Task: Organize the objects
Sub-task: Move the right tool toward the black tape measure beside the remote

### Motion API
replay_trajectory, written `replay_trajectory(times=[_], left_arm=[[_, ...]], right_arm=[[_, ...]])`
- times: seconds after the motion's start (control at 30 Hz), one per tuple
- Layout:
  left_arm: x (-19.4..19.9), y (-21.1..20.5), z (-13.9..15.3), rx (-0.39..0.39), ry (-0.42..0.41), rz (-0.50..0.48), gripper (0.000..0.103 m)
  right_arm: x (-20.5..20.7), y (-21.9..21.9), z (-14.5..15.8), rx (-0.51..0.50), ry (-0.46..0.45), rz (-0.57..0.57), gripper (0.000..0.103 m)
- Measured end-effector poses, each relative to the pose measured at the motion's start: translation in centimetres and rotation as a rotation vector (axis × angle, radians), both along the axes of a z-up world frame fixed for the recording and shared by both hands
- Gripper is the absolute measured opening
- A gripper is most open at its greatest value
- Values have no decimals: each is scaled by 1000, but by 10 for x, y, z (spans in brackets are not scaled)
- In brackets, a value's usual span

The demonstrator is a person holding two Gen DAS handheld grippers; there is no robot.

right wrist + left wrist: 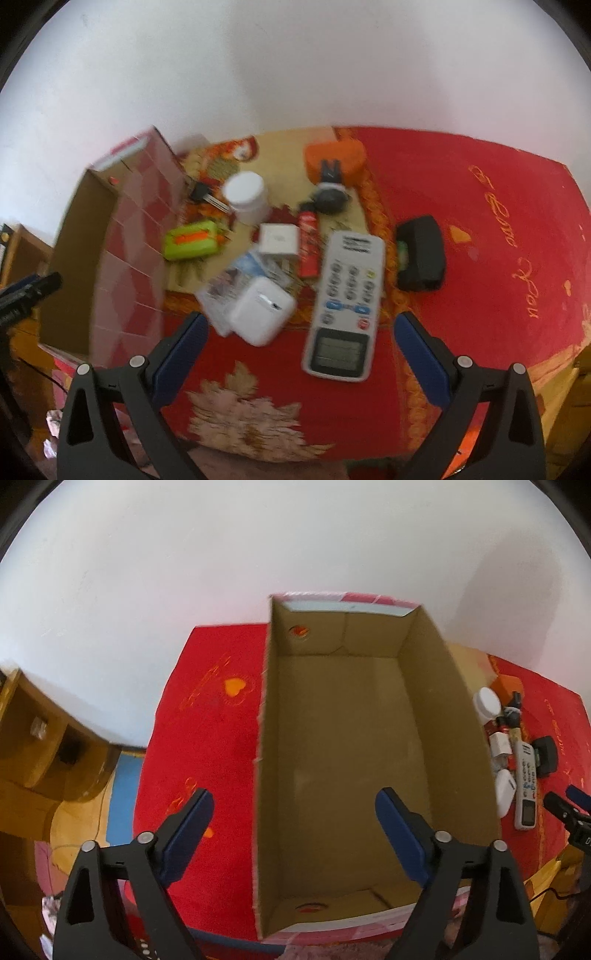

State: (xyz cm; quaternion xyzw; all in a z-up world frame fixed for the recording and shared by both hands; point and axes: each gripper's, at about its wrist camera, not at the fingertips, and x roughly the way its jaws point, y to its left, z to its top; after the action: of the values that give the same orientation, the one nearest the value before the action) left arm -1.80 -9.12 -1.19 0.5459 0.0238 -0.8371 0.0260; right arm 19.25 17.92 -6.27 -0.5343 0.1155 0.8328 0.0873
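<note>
An open cardboard box (343, 760) with nothing inside lies on the red bedspread (207, 738). My left gripper (295, 812) hovers open over its left wall, one finger on each side. In the right wrist view my right gripper (301, 332) is open above a white remote control (345, 306) and a white earbud case (262, 310). Behind them lie a green pouch (192, 240), a white jar (247, 195), a small white box (279, 240), a red tube (308, 243), a black case (421, 254), a key (207, 195) and an orange object (334, 158).
The box (125, 240) with its pink chequered outside stands left of the pile in the right wrist view. A white wall (184, 554) backs the bed. Wooden furniture (40, 746) stands at the left beyond the bed edge. The right gripper's tip (565, 808) shows beside the remote (526, 794).
</note>
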Motion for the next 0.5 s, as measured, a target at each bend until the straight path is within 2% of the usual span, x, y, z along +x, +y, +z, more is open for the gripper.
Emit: replay_trajectory(times=[0.17,0.33,0.5], left_arm=[[3,-7,-5,33,-19,-16,88],[6,-6,-16,52,-65,-44,77],[13,-9,-15,42,-87,-49,68]], right_arm=[[10,20,-5,-24,-18,-65,102],[13,28,-7,-24,-27,-103,102],[13,25,-15,-34,-49,-90,102]])
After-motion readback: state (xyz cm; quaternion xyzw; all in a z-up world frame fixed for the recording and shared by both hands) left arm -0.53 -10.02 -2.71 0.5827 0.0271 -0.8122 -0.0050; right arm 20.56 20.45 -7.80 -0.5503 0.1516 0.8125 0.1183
